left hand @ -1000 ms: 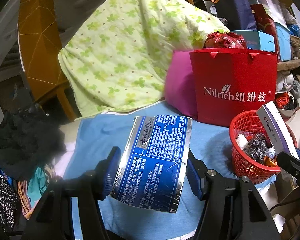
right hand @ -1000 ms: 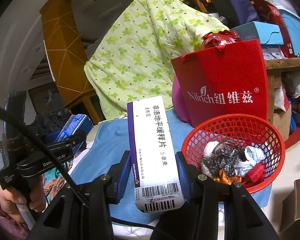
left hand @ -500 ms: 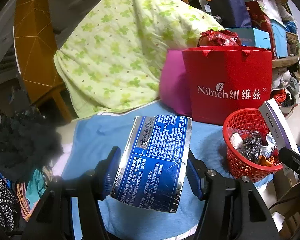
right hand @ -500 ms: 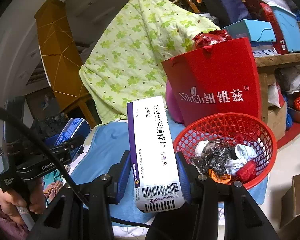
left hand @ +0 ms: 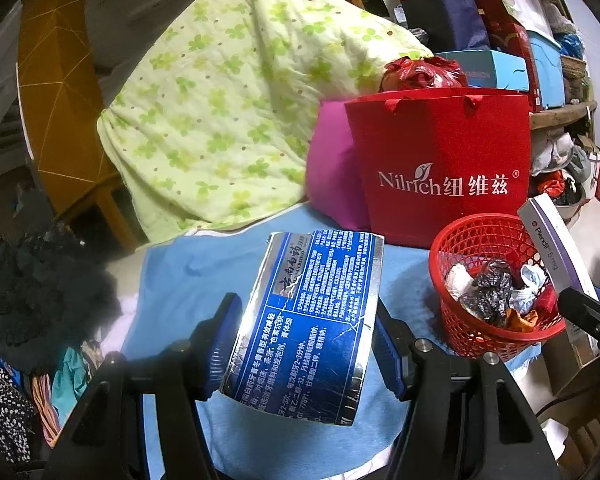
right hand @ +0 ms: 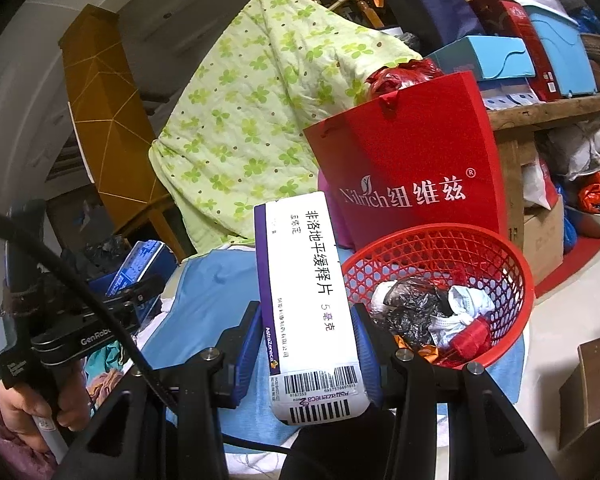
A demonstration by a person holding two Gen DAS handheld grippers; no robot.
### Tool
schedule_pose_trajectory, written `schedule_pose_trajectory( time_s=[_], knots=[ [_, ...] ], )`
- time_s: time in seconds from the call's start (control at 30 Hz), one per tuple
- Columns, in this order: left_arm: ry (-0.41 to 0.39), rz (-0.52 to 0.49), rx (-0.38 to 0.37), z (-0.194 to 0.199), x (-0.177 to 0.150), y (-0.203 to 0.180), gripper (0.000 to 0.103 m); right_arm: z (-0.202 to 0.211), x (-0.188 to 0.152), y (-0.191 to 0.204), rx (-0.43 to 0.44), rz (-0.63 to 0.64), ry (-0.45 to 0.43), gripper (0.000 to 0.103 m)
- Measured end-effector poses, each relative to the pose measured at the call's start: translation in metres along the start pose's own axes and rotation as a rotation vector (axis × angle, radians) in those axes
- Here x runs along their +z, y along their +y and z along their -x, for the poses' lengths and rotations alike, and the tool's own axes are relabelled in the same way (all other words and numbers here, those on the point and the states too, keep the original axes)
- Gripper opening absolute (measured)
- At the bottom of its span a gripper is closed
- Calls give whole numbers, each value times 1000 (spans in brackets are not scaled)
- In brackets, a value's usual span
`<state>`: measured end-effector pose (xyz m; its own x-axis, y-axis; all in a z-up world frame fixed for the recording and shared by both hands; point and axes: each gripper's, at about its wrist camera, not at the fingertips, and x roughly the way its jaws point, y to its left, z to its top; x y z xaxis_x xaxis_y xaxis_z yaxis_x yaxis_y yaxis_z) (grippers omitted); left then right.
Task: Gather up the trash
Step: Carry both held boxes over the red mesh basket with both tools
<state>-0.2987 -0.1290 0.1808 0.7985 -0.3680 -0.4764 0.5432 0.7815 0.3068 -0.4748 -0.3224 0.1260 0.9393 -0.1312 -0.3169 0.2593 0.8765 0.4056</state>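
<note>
Your left gripper (left hand: 306,346) clamps a crumpled blue-and-silver toothpaste box (left hand: 308,320), its blue pads (left hand: 220,348) pressing both long sides, the box's long axis running away from you and tilting slightly right. Your right gripper (right hand: 306,350) grips a white-and-purple medicine carton (right hand: 306,300), rigid and rectangular, barcode end nearest you, its length pointing up and forward. Both boxes hang above a blue cloth (left hand: 196,272) spread over the surface. Just right of the carton sits a round red mesh basket (right hand: 512,276) of moulded plastic, near the cloth's right edge, already holding crumpled black plastic, white tissue and red scraps. Behind it a stiff red paper gift bag (left hand: 440,152) stands upright, touching a magenta bag (left hand: 328,172), with a soft green clover-print quilt (left hand: 220,92) draped further back. Bare blue cloth lies open between the two grippers and the basket; clutter crowds the left edge, where your hand (right hand: 20,408) holds the left gripper's handle
</note>
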Motion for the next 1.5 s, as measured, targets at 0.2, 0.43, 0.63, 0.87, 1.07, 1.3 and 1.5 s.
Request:
schedule_pose_trajectory(
  time_s=[0.2,0.43,0.63,0.87,1.07,1.3,1.5],
  knots=[
    [-4,-14,-7,2,1,-5,64,4,0,-4,-7,-10,-4,47],
    [-10,-26,-16,5,2,-6,64,8,0,-7,-13,-15,-11,47],
    [-15,-40,-27,6,4,-10,64,13,1,-11,-31,-18,-21,47],
    [-19,-59,-44,6,8,-21,64,22,2,-19,-44,-37,-27,47],
    [-22,-67,-54,7,10,-28,64,28,1,-24,-64,-43,-34,47],
    [-21,-76,-71,5,12,-37,64,34,1,-29,-76,-51,-35,47],
    [-12,-75,-93,3,12,-46,64,40,1,-32,-89,-53,-35,47]
  ],
)
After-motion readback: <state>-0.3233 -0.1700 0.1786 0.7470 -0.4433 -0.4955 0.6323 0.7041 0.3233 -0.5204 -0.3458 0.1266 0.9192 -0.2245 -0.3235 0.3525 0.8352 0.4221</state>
